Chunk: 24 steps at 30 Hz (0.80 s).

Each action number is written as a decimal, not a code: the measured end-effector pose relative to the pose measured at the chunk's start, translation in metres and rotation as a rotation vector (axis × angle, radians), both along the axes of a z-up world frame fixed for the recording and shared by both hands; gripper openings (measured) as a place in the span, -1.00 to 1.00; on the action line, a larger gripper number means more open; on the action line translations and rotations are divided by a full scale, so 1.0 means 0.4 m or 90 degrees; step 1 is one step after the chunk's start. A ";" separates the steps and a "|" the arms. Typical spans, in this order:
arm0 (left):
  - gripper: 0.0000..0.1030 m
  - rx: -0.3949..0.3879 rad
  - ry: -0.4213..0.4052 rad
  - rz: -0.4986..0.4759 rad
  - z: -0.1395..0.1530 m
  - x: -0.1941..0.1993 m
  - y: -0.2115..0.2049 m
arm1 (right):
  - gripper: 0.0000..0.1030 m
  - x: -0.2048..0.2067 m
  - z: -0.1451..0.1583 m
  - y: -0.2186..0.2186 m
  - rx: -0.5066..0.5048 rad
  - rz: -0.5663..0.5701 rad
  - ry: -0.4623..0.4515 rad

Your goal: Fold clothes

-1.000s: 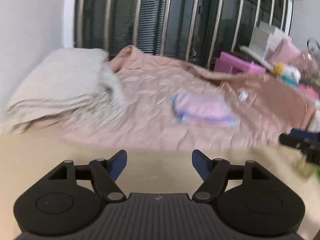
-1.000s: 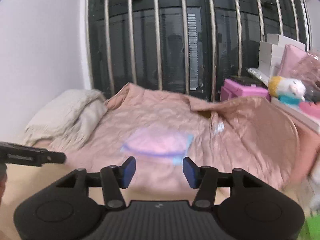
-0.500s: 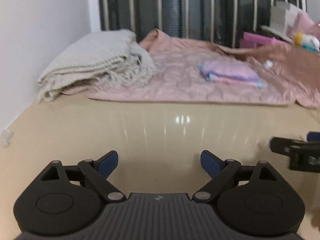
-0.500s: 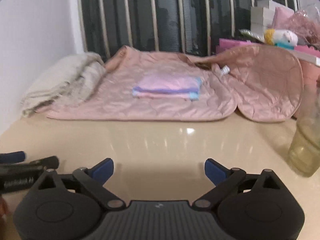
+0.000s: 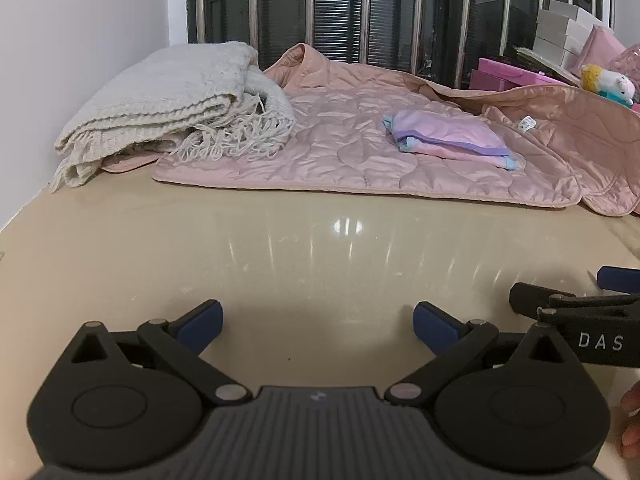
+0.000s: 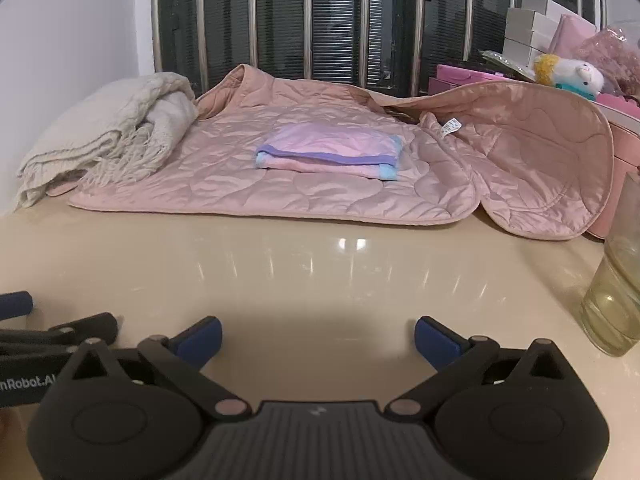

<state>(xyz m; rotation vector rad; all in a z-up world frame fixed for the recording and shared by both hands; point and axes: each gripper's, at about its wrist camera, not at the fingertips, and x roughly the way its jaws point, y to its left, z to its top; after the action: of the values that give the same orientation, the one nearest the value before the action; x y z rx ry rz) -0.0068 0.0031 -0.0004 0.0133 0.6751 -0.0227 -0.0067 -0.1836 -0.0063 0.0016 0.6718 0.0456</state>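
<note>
Garment (image 6: 332, 152) flat, long axis left-right.

A glossy beige bench (image 6: 320, 280) runs to a plain white wall (image 5: 80, 40) along its left edge, its sheen catching small bright spots of overhead light. Behind its far edge stands a dark window (image 6: 340, 20) with slatted blinds behind upright metal bars (image 6: 308, 16). White boxes (image 6: 528, 28) are stacked at the far right corner.

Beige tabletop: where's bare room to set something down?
Free: the glossy beige tabletop between the pink quilted jacket and both grippers, up to the drinking glass. Crowded: back, with cream knitted blanket, folded pastel cloth and pink boxes.
</note>
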 end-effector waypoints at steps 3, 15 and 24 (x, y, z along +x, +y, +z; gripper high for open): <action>0.99 0.001 0.002 0.000 0.000 0.012 0.001 | 1.00 -0.003 0.000 -0.002 0.001 0.005 0.000; 0.99 0.005 0.002 -0.001 -0.001 0.015 -0.002 | 1.00 -0.005 0.001 -0.004 0.002 0.042 0.000; 0.99 0.005 0.003 0.017 -0.001 0.018 0.003 | 1.00 0.001 0.000 0.003 0.001 0.012 0.000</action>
<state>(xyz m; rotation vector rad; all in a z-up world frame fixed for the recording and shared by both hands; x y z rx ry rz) 0.0003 0.0044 -0.0007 0.0125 0.6797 0.0056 -0.0063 -0.1824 -0.0062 -0.0027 0.6716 0.0641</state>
